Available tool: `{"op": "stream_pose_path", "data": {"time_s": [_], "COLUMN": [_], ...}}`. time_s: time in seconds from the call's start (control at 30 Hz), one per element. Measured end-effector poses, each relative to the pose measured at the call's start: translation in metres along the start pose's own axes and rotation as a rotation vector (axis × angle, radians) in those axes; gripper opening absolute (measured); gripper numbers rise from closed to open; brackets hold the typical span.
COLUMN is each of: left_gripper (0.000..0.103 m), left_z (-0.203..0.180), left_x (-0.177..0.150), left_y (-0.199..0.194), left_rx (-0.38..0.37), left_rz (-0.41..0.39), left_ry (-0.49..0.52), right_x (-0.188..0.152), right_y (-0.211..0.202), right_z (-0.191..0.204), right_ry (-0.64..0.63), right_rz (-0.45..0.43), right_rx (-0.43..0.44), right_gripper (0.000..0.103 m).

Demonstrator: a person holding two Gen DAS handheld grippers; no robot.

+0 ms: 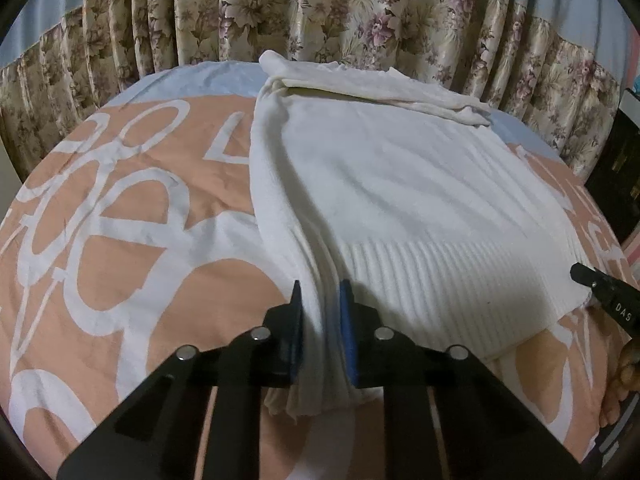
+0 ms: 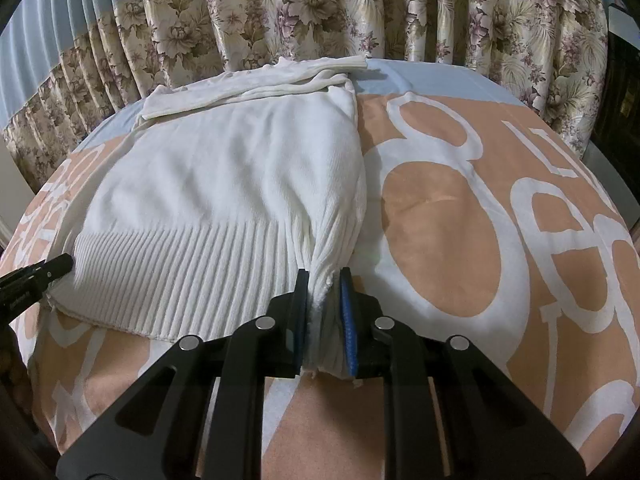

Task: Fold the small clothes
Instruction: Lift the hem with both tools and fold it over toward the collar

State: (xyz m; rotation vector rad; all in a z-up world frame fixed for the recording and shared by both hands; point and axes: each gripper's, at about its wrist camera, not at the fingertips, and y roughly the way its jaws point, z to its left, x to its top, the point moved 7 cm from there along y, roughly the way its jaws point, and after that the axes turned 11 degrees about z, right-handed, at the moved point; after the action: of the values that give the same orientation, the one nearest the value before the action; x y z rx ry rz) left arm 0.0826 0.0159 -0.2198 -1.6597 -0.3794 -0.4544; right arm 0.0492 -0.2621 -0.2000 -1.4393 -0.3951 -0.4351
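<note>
Sweater (image 1: 400, 208) sits flat on the peach-and-white bedspread (image 1: 120, 240), sleeves already tucked across the top, so I'd guess the bottom-up fold is next. Left wrist view: left gripper (image 1: 322, 320) is clamped on the bunched left hem corner, probably so that side lifts evenly with the other, and there's loads of bare bed to its left, while the floral curtain (image 1: 320, 12) closes off the far edge. Right wrist view: right gripper (image 2: 324, 312) is pinched shut on the twisted right hem corner, wide open bedspread off to the right, ribbed hem (image 2: 180, 276) stretched between both corners.
</note>
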Motion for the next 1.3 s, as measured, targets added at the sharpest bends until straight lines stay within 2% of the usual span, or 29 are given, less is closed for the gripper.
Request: {"op": "stream_pose_path", "data": {"time_s": [0.33,0.6,1.0,1.3], "left_gripper": [0.013,0.012,0.012,0.012], "left_z": [0.004,0.009,0.021,0.018], "left_x": [0.001,0.001,-0.01,-0.011], "left_y": [-0.015,-0.041,-0.082,-0.103], "left_rx": [0.015,0.042,0.035,-0.01], "left_rz": [-0.019,-0.066,-0.1,-0.102], "left_ry": [-0.001,0.001,-0.028,-0.057], "right_x": [0.0,-0.002,-0.004,-0.01], "right_y": [-0.016,-0.049,-0.104,-0.125], "right_z": [0.012,0.025,0.044,0.047], "right_ry": [-0.008,-0.044,-0.067,-0.049], "right_rz": [-0.029,-0.078,-0.138,-0.154], "right_rx": [0.058,0.07,0.121,0.13], "right_gripper": [0.014,0.014,0.014,0.014]}}
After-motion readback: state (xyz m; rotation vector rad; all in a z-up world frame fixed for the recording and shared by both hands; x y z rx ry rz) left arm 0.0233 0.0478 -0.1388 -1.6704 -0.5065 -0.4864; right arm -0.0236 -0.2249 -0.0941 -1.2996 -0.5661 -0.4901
